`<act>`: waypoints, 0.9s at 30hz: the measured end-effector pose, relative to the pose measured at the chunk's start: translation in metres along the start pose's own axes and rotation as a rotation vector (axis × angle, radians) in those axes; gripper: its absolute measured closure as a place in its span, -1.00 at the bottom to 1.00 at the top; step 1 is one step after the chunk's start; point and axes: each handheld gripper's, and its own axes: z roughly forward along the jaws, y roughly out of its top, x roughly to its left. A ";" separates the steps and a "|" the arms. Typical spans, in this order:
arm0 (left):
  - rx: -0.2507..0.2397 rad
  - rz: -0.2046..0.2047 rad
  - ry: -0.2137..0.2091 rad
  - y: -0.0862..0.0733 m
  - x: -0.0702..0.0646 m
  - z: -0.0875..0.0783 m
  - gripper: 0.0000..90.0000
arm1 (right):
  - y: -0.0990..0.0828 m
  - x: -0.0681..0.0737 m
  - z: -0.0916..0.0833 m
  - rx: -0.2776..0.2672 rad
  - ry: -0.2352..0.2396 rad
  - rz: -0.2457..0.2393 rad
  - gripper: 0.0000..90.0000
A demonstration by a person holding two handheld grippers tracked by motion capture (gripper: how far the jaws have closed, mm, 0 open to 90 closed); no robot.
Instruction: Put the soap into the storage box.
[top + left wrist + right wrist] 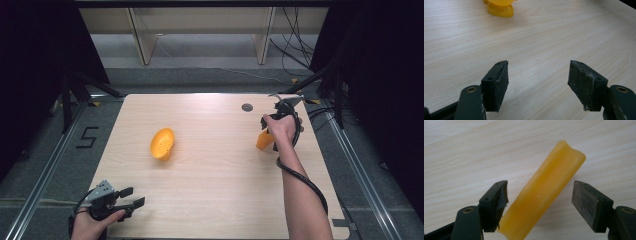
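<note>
1. An orange-yellow bar [544, 195] lies slanted on the desk [215, 175] at about three o'clock, between the right gripper's [540, 202] spread fingers [586, 203]; whether they touch it I cannot tell.
2. A yellow-orange bowl-like piece [162, 144] lies tipped on its side, around ten o'clock from the desk's middle.
3. At seven o'clock the left gripper [132, 197] rests at the desk's near corner, fingers [496, 82] released wide apart over bare wood.

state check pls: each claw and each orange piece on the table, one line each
left claw: open, nothing between the jaws, low over the table's near left corner
right claw: open, jaws either side of the orange bar
orange bar: lying between the jaws, not clamped
orange bowl-shaped piece: tipped on its side, untouched
</note>
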 end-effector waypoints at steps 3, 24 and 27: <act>0.001 -0.017 0.001 0.000 -0.001 0.000 -0.29 | 0.000 -0.001 0.007 0.020 -0.013 0.011 -0.38; 0.002 -0.006 -0.001 0.000 0.000 0.001 -0.30 | 0.002 0.000 0.024 0.156 -0.077 -0.017 0.22; 0.013 0.002 0.010 0.000 0.000 0.000 -0.30 | 0.003 -0.006 0.023 0.171 -0.094 -0.121 0.35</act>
